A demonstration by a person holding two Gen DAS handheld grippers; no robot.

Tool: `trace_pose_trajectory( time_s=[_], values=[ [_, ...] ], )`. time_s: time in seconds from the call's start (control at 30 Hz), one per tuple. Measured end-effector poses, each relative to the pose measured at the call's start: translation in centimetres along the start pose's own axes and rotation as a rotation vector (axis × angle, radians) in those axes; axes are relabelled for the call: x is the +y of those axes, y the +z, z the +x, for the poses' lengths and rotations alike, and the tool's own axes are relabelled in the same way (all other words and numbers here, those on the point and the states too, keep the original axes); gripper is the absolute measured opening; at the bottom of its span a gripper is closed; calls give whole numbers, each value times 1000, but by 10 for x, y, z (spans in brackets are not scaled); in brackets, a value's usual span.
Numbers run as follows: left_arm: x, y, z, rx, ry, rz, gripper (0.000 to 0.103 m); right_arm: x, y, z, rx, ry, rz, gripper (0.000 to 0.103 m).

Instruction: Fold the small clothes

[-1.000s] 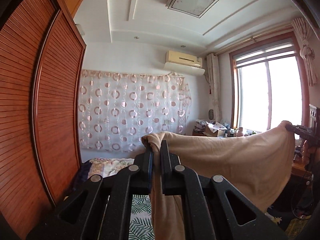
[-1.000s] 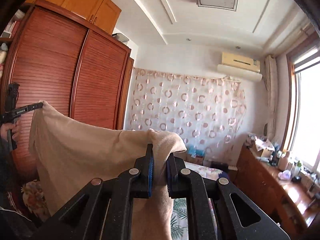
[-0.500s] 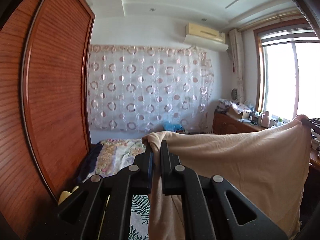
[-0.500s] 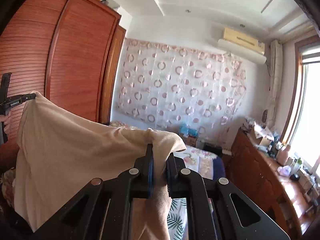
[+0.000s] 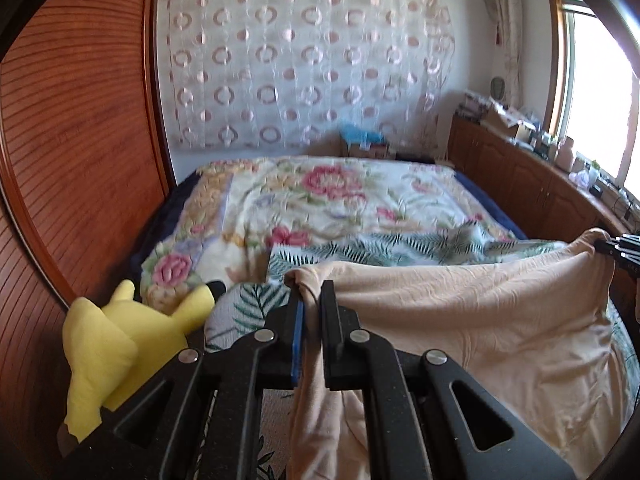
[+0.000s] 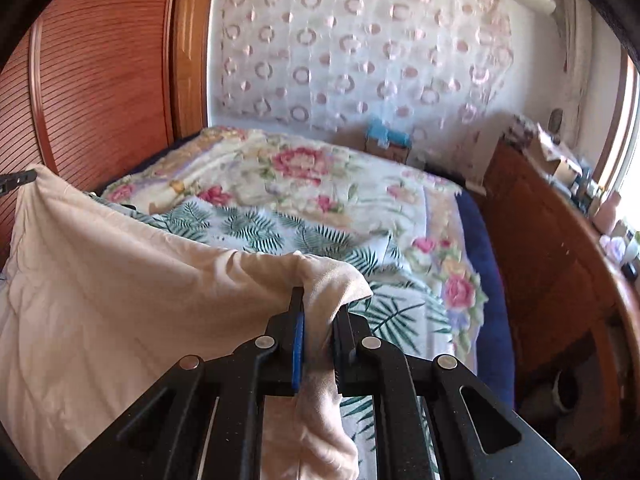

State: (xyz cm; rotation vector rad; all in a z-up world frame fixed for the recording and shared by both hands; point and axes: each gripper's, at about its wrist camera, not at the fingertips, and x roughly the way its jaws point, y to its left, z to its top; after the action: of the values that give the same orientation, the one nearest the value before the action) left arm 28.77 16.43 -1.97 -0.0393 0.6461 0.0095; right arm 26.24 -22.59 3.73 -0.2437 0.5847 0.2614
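At the far left stood a tall wardrobe (image 5: pixel 76 120) with ribbed reddish-brown doors, and down beside it, near the bed's corner, sat a yellow plush toy (image 5: pixel 120 344). The left gripper (image 5: pixel 310 300) came next: its black fingers (image 5: pixel 329 300) were clamped tight on one bunched corner of a peach-coloured garment (image 5: pixel 480 320), with a strip of blue padding showing on the inner face of one finger. From that pinch the cloth stretched across to the right, hanging as a loose, wrinkled sheet over the near end of the bed (image 5: pixel 340 200), its lower part sagging down toward the bedding; whether it touched the bed I could not tell.

The bed itself carried a floral quilt (image 6: pixel 304 176) with pink roses farther back and a fern-print cover (image 6: pixel 256 228) nearer to the garment. Behind it hung a sheer curtain (image 5: pixel 304 60) patterned with pink rings.

The right gripper (image 6: pixel 318 304) held the opposite corner of the garment (image 6: pixel 120 300), its fingers (image 6: pixel 344 320) squeezed shut on a thick fold that spilled over and down between them. In the left camera that gripper showed only as a dark tip (image 5: pixel 618 246) at the cloth's far edge.

Along the right wall ran a low wooden cabinet (image 5: pixel 520 176) with boxes and bottles on top, under a bright window (image 5: pixel 600 92).
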Motion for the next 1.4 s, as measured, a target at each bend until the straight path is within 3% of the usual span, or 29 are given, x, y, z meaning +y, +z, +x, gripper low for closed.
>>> trace_pose_trajectory(
  time_s=[0.1, 0.2, 0.3, 0.47, 0.53, 0.6, 0.83, 1.0, 1.13, 1.4],
  values=[
    [-5, -11, 12, 56, -3, 33, 18, -3, 13, 16, 46, 14, 32, 14],
    [0, -12, 13, 76, -37, 25, 46, -3, 21, 22, 79, -5, 24, 23],
    [3, -14, 10, 100, -67, 16, 48, -7, 22, 25, 101, -11, 36, 36],
    [-6, -25, -8, 127, -58, 44, 54, -20, 11, 15, 95, -8, 94, 45],
    [-10, -31, -17, 137, -72, 53, 70, -21, 8, 2, 94, -2, 107, 47],
    [-13, -35, -26, 135, -89, 60, 79, -19, -3, -4, 87, 10, 118, 49],
    [-32, -66, -60, 149, -105, 58, 79, -10, -39, -39, 142, 58, 121, 50],
    [-45, -93, -69, 196, -114, 80, 79, 4, -59, -72, 158, 138, 132, 50],
    [-51, -108, -70, 225, -126, 92, 79, 11, -73, -74, 191, 203, 154, 50],
    [-57, -126, -56, 282, -126, 107, 79, 7, -71, -55, 205, 149, 182, 50]
  ],
)
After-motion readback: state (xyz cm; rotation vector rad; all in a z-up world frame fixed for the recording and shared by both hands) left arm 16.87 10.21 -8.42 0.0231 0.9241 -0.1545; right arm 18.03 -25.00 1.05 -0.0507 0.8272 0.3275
